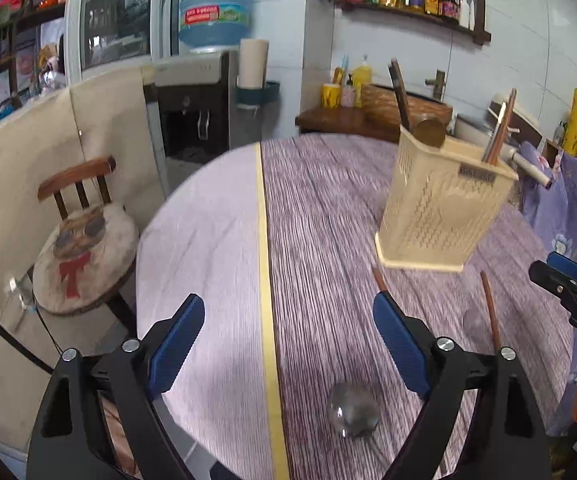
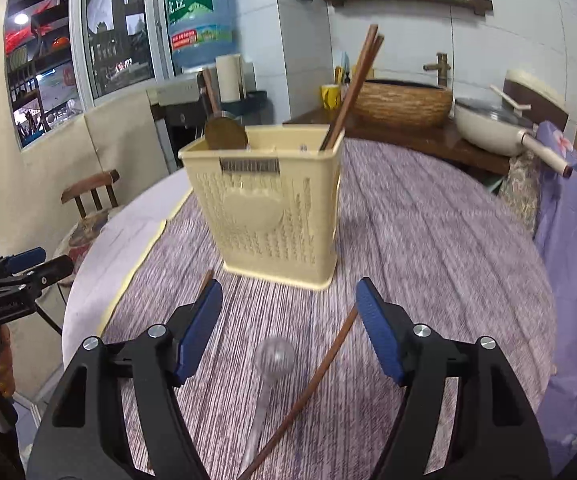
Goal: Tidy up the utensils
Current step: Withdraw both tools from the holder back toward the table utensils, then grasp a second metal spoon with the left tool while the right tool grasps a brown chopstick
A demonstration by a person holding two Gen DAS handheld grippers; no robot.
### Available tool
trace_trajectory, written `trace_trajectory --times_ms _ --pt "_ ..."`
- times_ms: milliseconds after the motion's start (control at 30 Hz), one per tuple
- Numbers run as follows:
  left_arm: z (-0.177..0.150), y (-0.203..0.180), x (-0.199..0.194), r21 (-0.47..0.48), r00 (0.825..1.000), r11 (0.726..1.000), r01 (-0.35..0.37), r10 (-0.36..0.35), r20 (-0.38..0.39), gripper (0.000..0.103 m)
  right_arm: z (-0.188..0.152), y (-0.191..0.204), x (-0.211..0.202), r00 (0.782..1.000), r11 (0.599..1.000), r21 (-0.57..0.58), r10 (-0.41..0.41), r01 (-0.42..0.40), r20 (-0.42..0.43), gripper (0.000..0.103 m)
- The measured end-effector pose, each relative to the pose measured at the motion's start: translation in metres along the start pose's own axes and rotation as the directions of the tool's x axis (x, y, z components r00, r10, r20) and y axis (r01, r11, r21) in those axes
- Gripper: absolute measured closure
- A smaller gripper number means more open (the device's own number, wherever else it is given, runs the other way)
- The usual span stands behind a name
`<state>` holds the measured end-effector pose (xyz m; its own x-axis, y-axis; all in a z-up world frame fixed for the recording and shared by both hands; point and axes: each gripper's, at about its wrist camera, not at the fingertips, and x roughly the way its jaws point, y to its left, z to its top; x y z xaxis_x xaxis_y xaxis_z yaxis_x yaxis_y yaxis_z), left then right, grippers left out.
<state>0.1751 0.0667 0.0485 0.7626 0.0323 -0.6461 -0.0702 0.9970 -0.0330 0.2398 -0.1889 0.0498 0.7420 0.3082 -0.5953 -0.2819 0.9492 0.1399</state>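
Both claws are spread wide and grasp nothing: the right gripper (image 2: 288, 328) hangs over a clear spoon (image 2: 274, 356) and a loose chopstick (image 2: 316, 376) lying on the table (image 2: 428, 248) — collecting is under way. Next, I judge, it must drop and pinch one of them. The left gripper (image 1: 288, 340) waits nearby. The cream basket (image 2: 268, 208) (just beyond) already holds a wooden spoon (image 2: 224, 132) and a chopstick pair (image 2: 352, 88) — in separate ends.

Motion-blurred throughout: tablecloth (image 1: 328, 220) weave and cream utensil basket (image 1: 444, 208) outline smeared. Lower ends of chopsticks (image 2: 352, 88) and wooden spoon (image 2: 224, 132) hidden inside basket. Clear ladle (image 2: 274, 360) handle indistinct toward bottom edge. Loose chopstick (image 2: 312, 388) cut off at frame bottom.
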Motion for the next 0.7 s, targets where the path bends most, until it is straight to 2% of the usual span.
trace_trajectory --times_ms 133,267,433,633,700 --pt "-0.028 -0.006 0.010 0.002 0.996 0.999 0.033 -0.033 -0.085 0.028 -0.019 -0.004 0.010 0.999 0.999 0.032 -0.001 0.002 -0.043 0.034" --pt "-0.053 -0.010 0.020 -0.043 0.979 0.995 0.091 -0.097 -0.177 0.040 -0.031 -0.009 0.010 0.998 0.999 0.048 -0.008 0.011 -0.059 0.034" --pt "-0.068 -0.014 0.016 -0.096 0.967 0.988 0.120 -0.139 -0.215 0.042 -0.037 -0.012 0.005 0.998 0.998 0.067 -0.005 0.009 -0.063 0.033" --pt "-0.078 -0.033 0.019 -0.067 0.950 0.988 0.139 -0.152 -0.272 0.048 -0.042 -0.009 0.002 0.998 0.998 0.068 0.011 -0.007 -0.063 0.033" --pt "-0.079 -0.037 0.020 -0.062 0.953 0.991 0.123 -0.135 -0.270 0.049 -0.043 -0.007 -0.001 0.998 0.999 0.052 -0.001 0.004 -0.055 0.033"
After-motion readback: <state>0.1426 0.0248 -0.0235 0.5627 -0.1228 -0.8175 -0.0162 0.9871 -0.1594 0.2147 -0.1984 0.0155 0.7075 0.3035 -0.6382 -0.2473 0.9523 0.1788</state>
